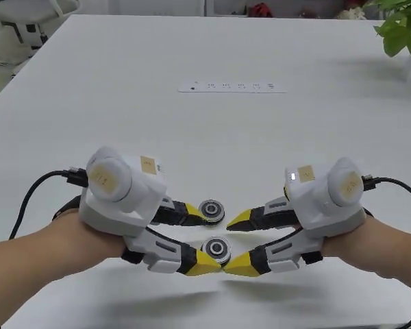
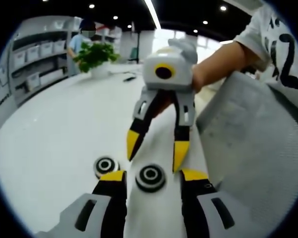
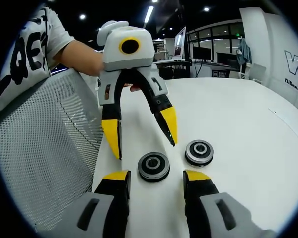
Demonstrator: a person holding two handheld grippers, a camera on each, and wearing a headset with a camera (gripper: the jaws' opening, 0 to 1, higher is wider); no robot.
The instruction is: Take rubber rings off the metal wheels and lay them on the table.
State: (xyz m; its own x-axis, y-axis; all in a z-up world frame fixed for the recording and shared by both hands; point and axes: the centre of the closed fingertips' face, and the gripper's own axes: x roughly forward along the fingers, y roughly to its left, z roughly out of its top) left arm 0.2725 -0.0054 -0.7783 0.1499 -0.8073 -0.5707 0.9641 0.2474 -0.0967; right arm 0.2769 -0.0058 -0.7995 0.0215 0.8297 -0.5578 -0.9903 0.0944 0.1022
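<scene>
Two metal wheels with black rubber rings lie flat on the white table [image 1: 192, 130]. The near wheel [image 1: 216, 249] sits between the yellow tips of both grippers, which face each other. My left gripper [image 1: 201, 238] comes in from the left, open, its jaws on either side of that wheel [image 2: 150, 177]. From the right, my right gripper [image 1: 231, 244] stands open around the same wheel [image 3: 153, 166]. The far wheel [image 1: 211, 211] lies just outside the jaws [image 2: 106, 166] [image 3: 199, 152]. Neither gripper holds anything.
A white power strip [image 1: 231, 87] lies at the table's middle, farther back. A green plant [image 1: 402, 27] stands at the far right corner. A grey mesh chair back [image 3: 44, 148] is close to the table's near edge. Cables trail from both grippers.
</scene>
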